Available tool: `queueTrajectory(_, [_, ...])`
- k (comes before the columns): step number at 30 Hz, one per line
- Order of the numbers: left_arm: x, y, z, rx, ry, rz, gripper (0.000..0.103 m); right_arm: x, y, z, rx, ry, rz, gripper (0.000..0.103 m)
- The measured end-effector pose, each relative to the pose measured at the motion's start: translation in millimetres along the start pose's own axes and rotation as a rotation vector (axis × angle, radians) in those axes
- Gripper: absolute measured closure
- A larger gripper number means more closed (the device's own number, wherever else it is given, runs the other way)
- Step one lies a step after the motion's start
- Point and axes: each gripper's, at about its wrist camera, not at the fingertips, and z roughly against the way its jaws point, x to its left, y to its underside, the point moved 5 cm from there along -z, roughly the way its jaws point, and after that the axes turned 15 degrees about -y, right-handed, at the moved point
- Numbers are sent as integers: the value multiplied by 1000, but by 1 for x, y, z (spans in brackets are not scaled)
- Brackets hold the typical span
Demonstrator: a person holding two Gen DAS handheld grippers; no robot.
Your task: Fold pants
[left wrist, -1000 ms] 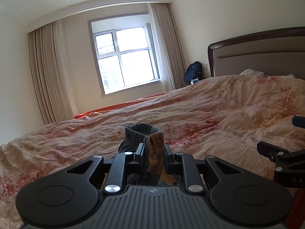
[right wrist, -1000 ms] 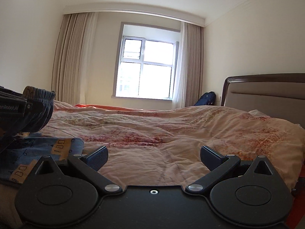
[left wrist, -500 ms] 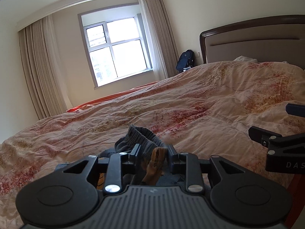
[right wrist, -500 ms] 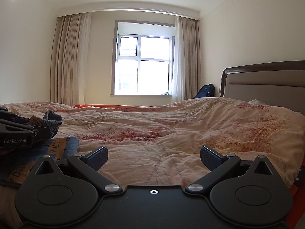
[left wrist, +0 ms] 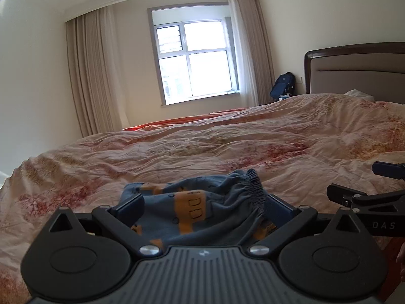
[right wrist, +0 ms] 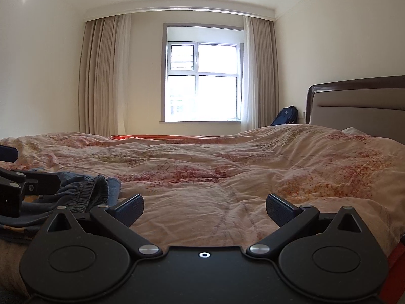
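Two grippers low over the bed | left gripper [left wrist: 202, 202]: jaws wide apart, blue pants [left wrist: 200, 210] with orange print bunched between the fingers, lying on the floral quilt [left wrist: 227, 147] | right gripper [right wrist: 204, 209]: jaws wide apart, nothing between them, just right of the pants [right wrist: 86, 190] | window [right wrist: 202, 81] far

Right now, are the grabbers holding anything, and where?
Nothing. The left gripper is open with the pants lying loose between its fingers; the right gripper is open over the quilt.
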Motion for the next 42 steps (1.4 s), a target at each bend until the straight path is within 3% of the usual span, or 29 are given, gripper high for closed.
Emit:
queueTrajectory(7, [75, 40, -21, 170, -98, 190, 0, 59, 8, -22, 73, -313, -6, 0])
queueTrajectory(12, [100, 63, -38, 277, -155, 252, 0, 88, 8, -41, 123, -539, -172, 0])
queueTrajectory(15, [103, 72, -42, 303, -133, 283, 1, 98, 11, -59, 210, -518, -224, 1])
queueTrajectory(19, [103, 75, -40, 302, -123, 295, 1, 100, 14, -64, 240, -526, -277, 3])
queueTrajectory(25, [102, 74, -36, 307, -122, 299, 1, 92, 10, -62, 213, -536, -400, 17])
queueTrajectory(29, [99, 74, -33, 327, -121, 298, 1, 83, 19, -70, 258, -463, -450, 38])
queueTrajectory(33, [95, 76, -29, 348, -129, 293, 1, 81, 23, -68, 253, -438, -490, 39])
queueTrajectory(37, [95, 73, -20, 344, -150, 283, 0, 73, 23, -73, 231, -450, -615, 40])
queueTrajectory(39, [96, 70, -14, 331, -162, 275, 0, 71, 23, -76, 229, -422, -633, 57])
queueTrajectory(40, [97, 68, -12, 322, -167, 272, 0, 70, 23, -76, 230, -397, -622, 71])
queueTrajectory(42, [98, 65, -7, 308, -175, 273, 0, 67, 24, -73, 212, -390, -619, 76])
